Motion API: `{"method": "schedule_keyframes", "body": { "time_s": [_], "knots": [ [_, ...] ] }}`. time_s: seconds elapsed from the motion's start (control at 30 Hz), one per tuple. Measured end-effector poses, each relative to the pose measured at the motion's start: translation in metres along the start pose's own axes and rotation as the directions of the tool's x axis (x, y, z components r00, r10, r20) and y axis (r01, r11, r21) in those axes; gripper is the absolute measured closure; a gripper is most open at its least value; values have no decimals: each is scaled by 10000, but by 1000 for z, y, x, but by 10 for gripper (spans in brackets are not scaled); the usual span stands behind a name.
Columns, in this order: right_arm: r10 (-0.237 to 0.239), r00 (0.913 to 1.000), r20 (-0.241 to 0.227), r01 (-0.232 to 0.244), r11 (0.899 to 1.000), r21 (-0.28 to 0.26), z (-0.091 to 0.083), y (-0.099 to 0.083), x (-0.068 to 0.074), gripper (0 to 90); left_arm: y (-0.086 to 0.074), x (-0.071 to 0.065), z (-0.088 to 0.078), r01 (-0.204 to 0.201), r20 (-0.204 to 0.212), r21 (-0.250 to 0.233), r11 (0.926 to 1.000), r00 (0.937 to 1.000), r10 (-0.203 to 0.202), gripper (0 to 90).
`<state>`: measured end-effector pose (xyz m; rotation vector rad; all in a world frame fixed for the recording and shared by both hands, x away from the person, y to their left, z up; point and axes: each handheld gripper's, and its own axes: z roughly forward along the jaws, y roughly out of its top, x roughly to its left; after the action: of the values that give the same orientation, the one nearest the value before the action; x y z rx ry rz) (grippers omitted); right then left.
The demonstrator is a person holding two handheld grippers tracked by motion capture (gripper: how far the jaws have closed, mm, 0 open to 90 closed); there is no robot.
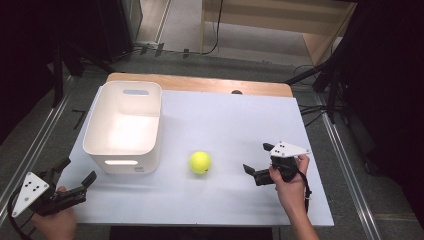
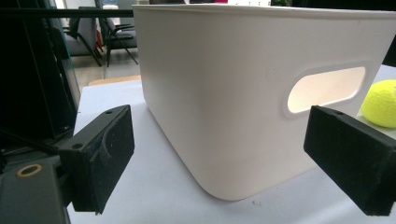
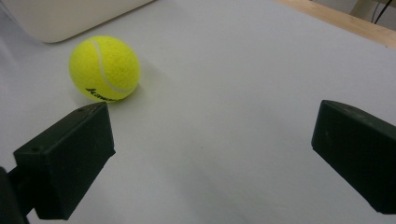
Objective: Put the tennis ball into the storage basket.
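1. Your left gripper sits at the near left corner of the table, jaws spread wide and holding nothing. It points at the near end wall of the white bin.
2. Your right gripper rests low near the right side of the table, jaws likewise wide apart and empty, aimed toward the tennis ball.
3. The tennis ball lies on the bare table surface between your two grippers, just to the right of the bin's near corner and apart from it. In the right gripper view the ball sits ahead of the left-hand jaw, off the centre line.
4. Handling judgement: the ball looks light, felt-covered and slightly yielding, so it should grip well but will roll if nudged. Take it across its widest part, jaws level on either side.
5. The bin is open-topped, appears empty, and has a handle slot in the near wall; its rim stands well above the ball.
6. Room: open table lies right of and beyond the ball. The table's wooden far edge is well clear.
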<state>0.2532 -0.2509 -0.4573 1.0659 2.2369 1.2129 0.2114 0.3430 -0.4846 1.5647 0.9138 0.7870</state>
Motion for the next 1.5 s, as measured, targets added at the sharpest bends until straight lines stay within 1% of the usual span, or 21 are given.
{"method": "schedule_keyframes", "body": {
  "time_s": [0.2,0.23,0.27,0.5,0.57,0.63,0.7,0.73,0.83,0.93,1.0,1.1,1.27,1.37,1.5],
  "knots": [
    [-143,9998,-130,145,9998,103,6,4,3,0,0,0,0,1,-10,14,10000,10000,-1,85],
    [-81,9998,-171,83,9999,151,6,5,4,0,0,0,0,18,-8,6,10000,10000,-18,85],
    [-177,9997,-164,180,9997,154,8,5,4,0,0,0,0,18,-8,6,10000,10000,-18,86],
    [-211,9992,-351,221,9993,289,13,9,7,0,0,0,0,30,-9,6,10000,10000,-30,85],
    [-320,9986,-412,333,9989,318,17,11,8,0,0,0,0,30,1,-1,10000,10000,-30,85],
    [-287,9985,-458,304,9989,357,18,12,9,0,0,0,0,29,-4,6,10000,10000,-29,86],
    [-371,9982,-480,389,9986,362,20,13,10,0,0,0,0,31,6,-2,10000,10000,-31,86],
    [-396,9976,-563,418,9984,390,22,14,11,0,0,1,0,33,12,-13,10000,10000,-33,86],
    [-378,9975,-599,406,9981,470,24,14,12,0,0,1,0,31,29,-32,10000,10000,-31,86],
    [-444,9969,-648,478,9975,512,28,15,14,0,0,2,-1,85,53,-20,10000,9999,-85,86],
    [-534,9957,-750,577,9968,556,32,17,15,0,0,2,-2,159,112,-99,9998,9998,-158,85],
    [-465,9959,-779,514,9968,616,34,18,17,0,0,3,-3,183,198,-212,9996,9996,-179,85],
    [-539,9944,-911,606,9955,726,40,20,20,0,0,3,-2,137,197,-147,9998,9997,-134,86],
    [-523,9939,-971,598,9953,764,43,21,22,0,0,3,-2,194,138,-128,9997,9997,-192,86],
    [-616,9919,-1114,712,9939,838,49,23,25,0,0,3,-3,230,156,-149,9996,9996,-228,85]
  ]
}}
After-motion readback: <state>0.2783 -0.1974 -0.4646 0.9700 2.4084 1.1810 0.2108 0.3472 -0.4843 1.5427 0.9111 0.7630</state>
